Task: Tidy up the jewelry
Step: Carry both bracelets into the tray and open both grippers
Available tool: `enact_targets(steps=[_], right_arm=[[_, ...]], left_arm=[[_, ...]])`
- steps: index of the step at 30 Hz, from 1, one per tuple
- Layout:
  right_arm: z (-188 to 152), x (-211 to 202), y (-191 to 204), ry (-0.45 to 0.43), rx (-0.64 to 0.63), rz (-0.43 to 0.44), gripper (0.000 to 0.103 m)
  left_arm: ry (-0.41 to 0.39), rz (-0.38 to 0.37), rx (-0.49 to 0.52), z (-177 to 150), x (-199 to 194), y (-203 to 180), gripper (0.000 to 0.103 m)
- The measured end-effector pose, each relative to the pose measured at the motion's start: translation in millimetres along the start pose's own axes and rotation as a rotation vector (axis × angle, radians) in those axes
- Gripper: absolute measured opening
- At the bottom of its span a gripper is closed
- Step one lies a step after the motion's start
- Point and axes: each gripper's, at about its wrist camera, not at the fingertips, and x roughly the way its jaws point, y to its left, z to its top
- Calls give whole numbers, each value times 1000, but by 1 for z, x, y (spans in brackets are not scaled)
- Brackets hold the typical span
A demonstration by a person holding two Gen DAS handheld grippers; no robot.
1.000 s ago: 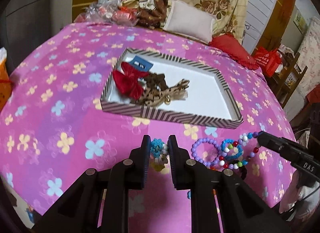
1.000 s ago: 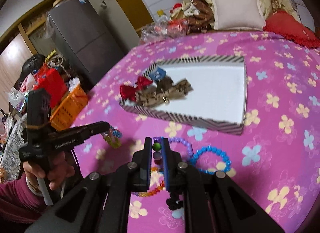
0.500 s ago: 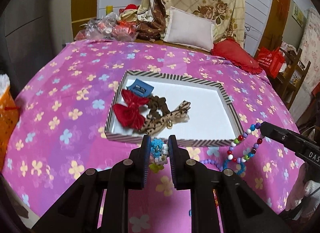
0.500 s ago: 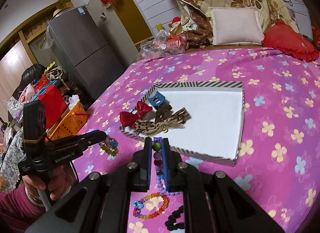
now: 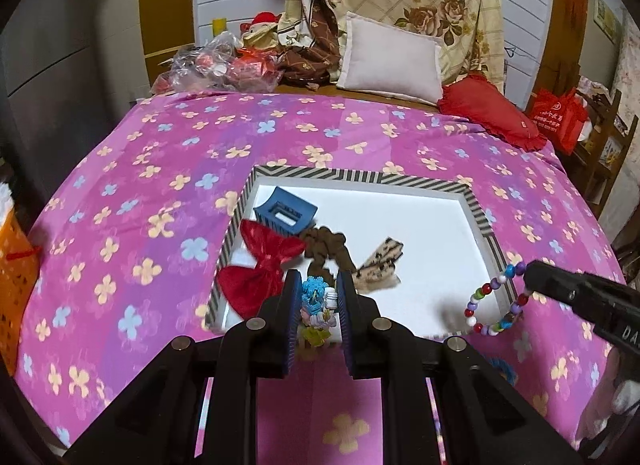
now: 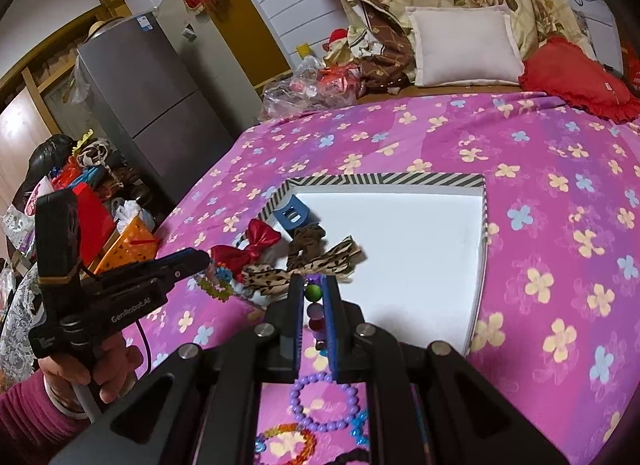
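Striped tray [image 5: 476, 207] on the pink bedspread [image 5: 160, 169] already holds a red bow [image 5: 260, 265], blue clip [image 5: 285, 214], leopard bows [image 6: 316, 261]. Left gripper [image 5: 316, 301] clamps a blue beaded charm [image 5: 314, 299], right gripper [image 6: 314, 293] pinches a multicolour bead bracelet [image 5: 494, 301], both over the near rim, unreleased. Purple bracelet [image 6: 324, 401] and others left outside.
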Motion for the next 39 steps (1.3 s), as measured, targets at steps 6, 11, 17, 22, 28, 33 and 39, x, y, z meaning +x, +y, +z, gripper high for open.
enact_targets(steps=[6,11,17,22,28,33,39], right_arm=[[5,24,-15,28,24,-9,9],[7,46,-22,57,35,-9,9],[6,81,-18,111,28,9,9],[-1,115,2,182,-16,44,9],[-10,147,25,244,-58,74,9],[-18,157,24,277,-13,91,11],[-19,130,18,236,29,105,30]], left_arm=[[20,-11,18,20,31,-9,21],[47,-43,3,40,64,-15,21],[101,-137,-34,59,103,-17,21],[150,-124,-63,58,131,-8,21],[188,-79,-71,50,148,5,22],[184,-87,-88,52,146,10,22],[179,-112,-95,49,132,16,36]])
